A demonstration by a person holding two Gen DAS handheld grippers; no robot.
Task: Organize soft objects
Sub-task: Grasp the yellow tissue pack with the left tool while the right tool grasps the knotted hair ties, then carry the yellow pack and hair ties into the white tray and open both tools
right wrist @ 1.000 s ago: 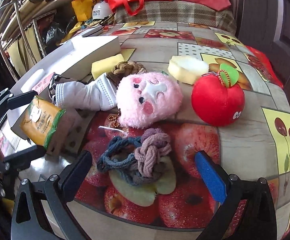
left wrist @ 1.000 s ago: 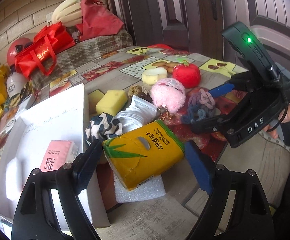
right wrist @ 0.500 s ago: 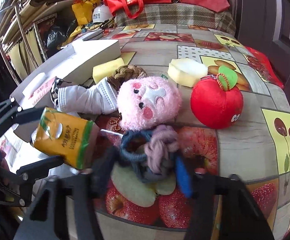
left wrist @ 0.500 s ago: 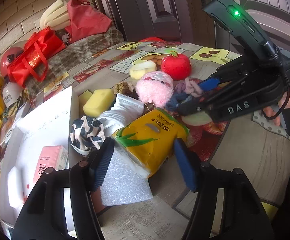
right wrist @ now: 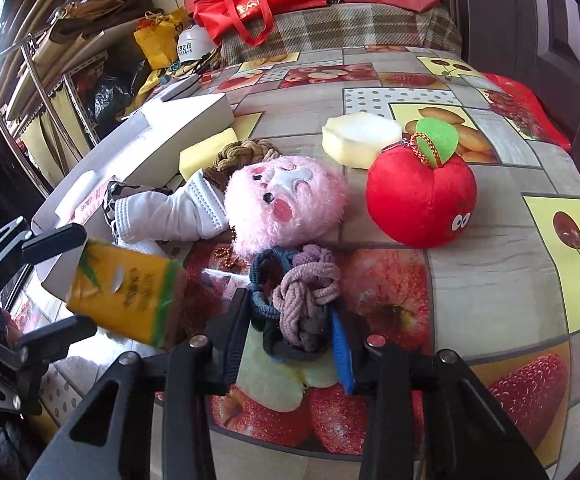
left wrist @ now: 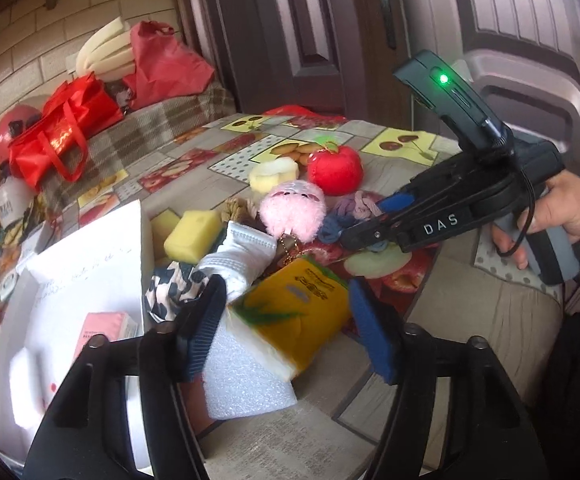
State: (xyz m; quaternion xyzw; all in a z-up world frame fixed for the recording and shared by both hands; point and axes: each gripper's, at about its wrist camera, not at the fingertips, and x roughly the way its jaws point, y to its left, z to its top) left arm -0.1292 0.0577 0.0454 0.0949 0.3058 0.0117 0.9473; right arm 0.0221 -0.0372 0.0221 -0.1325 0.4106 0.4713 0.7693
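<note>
My left gripper point(left wrist: 290, 328) is shut on a yellow tissue pack point(left wrist: 293, 312), held above a white foam piece point(left wrist: 246, 384) beside the white box point(left wrist: 90, 248). The pack also shows in the right wrist view point(right wrist: 126, 292). My right gripper point(right wrist: 290, 320) is shut on a bundle of knotted hair ties point(right wrist: 297, 296), pink and blue, on the table. A pink plush face point(right wrist: 286, 204), a red plush apple point(right wrist: 421, 196), a white mask point(right wrist: 170, 212), yellow sponges point(left wrist: 194, 230) and a pale round sponge point(right wrist: 361, 140) lie around.
A pink tissue pack point(left wrist: 104, 330) lies inside the white box. A black-and-white scrunchie point(left wrist: 170, 288) and a brown braided tie point(right wrist: 242, 154) lie by the mask. Red bags point(right wrist: 258, 0) sit on a plaid bench behind. The table edge point(right wrist: 489, 460) runs near.
My right gripper moved forward and closed on the hair ties. My left gripper closed on the yellow tissue pack and lifted it a little.
</note>
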